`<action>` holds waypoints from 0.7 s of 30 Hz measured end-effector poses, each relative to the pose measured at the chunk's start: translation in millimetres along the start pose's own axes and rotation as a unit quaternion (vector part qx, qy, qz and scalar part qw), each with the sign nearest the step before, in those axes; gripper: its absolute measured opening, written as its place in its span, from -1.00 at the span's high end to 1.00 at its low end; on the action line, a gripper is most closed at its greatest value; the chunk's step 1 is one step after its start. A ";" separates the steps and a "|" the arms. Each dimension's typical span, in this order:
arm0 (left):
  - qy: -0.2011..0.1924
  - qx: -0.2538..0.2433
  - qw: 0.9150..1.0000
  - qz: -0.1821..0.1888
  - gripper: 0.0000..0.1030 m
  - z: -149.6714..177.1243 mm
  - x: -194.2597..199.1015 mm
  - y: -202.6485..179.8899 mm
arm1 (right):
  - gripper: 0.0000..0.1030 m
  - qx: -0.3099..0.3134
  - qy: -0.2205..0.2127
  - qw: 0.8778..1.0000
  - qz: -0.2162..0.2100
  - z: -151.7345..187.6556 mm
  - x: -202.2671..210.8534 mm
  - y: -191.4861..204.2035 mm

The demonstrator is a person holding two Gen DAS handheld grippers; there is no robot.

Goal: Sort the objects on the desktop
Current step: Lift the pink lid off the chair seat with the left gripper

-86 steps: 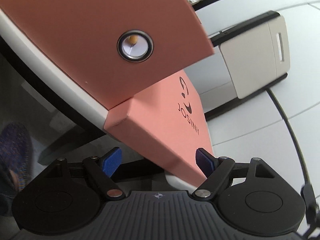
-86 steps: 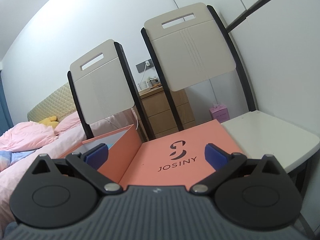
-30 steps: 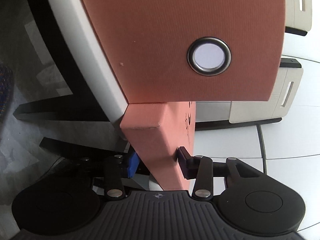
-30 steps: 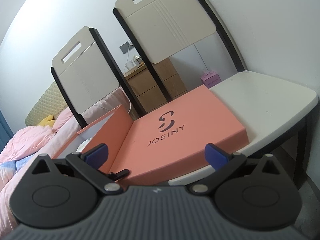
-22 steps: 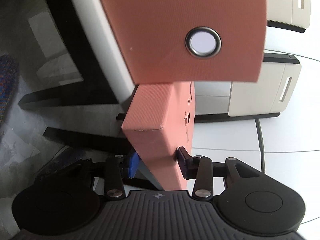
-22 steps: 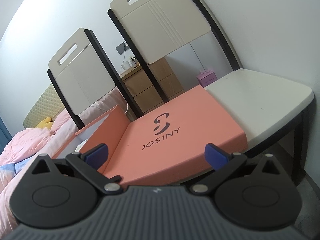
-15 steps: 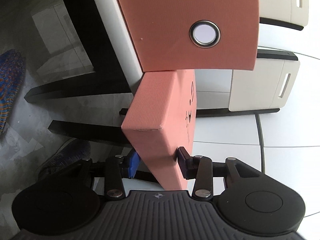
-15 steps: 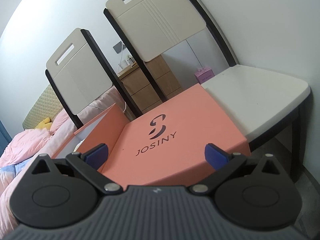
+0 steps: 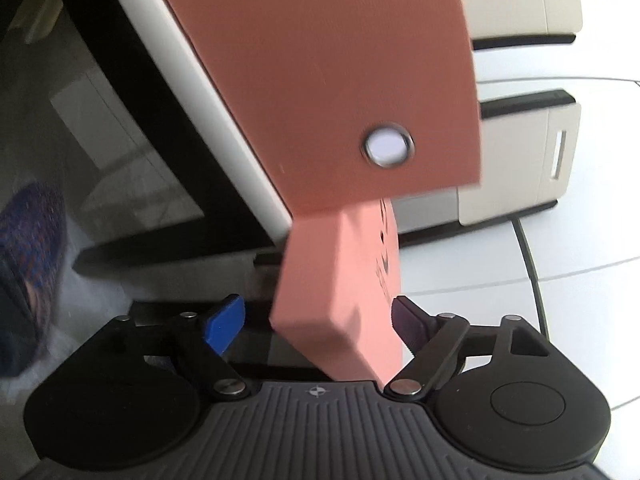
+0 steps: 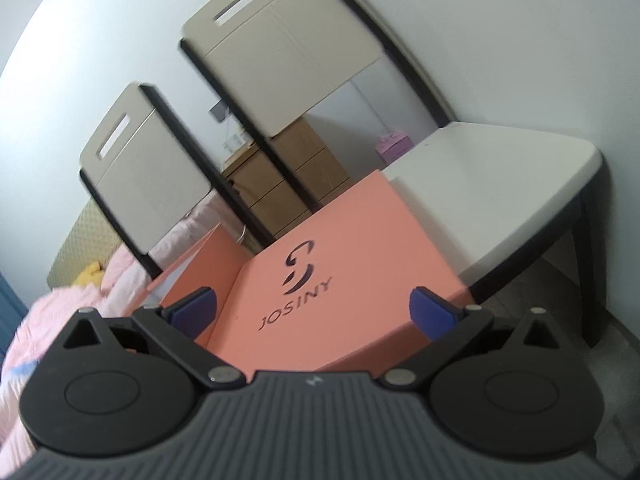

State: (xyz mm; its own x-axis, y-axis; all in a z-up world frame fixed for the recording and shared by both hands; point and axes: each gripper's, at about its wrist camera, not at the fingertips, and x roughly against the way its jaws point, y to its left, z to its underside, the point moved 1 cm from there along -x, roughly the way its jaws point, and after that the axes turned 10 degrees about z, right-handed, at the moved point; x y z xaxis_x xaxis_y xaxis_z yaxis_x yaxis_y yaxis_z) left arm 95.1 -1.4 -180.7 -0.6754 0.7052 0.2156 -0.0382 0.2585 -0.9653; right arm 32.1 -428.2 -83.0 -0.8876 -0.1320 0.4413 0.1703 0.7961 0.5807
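Observation:
A salmon-pink box lid (image 9: pixel 340 304) printed JOSINY sits between the fingers of my left gripper (image 9: pixel 316 320). The jaws now stand apart, with a gap at the left blue pad (image 9: pixel 224 322). Above it is the matching pink box base (image 9: pixel 340 80) with a metal eyelet (image 9: pixel 387 146), on the white table edge (image 9: pixel 224 112). In the right wrist view the lid (image 10: pixel 340 280) lies flat on the white table (image 10: pixel 492 196), overhanging its front edge, beside the open box base (image 10: pixel 200 272). My right gripper (image 10: pixel 312 312) is open and empty just before the lid.
Two beige chairs with black frames (image 10: pixel 288 48) (image 10: pixel 136 152) stand behind the table, also in the left wrist view (image 9: pixel 520 160). A wooden drawer unit (image 10: pixel 288 176) and a bed with pink bedding (image 10: pixel 60 312) are behind. Grey floor (image 9: pixel 80 200) lies below the table.
My left gripper was shut on the lid's edge and has now opened, the left pad moving clear. The lid has slid out over the table's front edge. The right gripper stayed open.

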 end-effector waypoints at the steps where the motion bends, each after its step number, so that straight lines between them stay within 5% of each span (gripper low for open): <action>1: 0.002 -0.003 1.000 0.001 -0.65 -2.0 -4.0 0.6 | -1.00 -0.007 0.000 1.000 0.003 -1.0 0.6 -3.9; 5: 0.016 -0.008 1.000 0.008 -0.60 -2.4 -20.1 1.5 | -1.00 -0.024 -0.001 1.000 0.008 -3.9 3.7 -14.4; 10: 0.027 -0.003 0.999 0.032 -0.06 -1.8 -27.4 -1.6 | -1.00 -0.022 0.005 1.000 0.009 -4.1 3.5 -18.2; 21: 0.059 0.023 0.997 0.054 0.04 6.4 0.0 -9.3 | -1.00 -0.004 0.019 0.999 0.049 -13.1 -6.5 -31.8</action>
State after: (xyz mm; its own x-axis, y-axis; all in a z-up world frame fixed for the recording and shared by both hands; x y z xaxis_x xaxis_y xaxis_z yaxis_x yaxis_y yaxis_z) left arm 90.8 -8.0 -172.7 -0.5860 0.8010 0.1226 -0.0048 0.1479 -0.9890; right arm 38.0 -460.4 -95.4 -0.8497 -0.0753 0.5219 0.2602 0.8010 0.5391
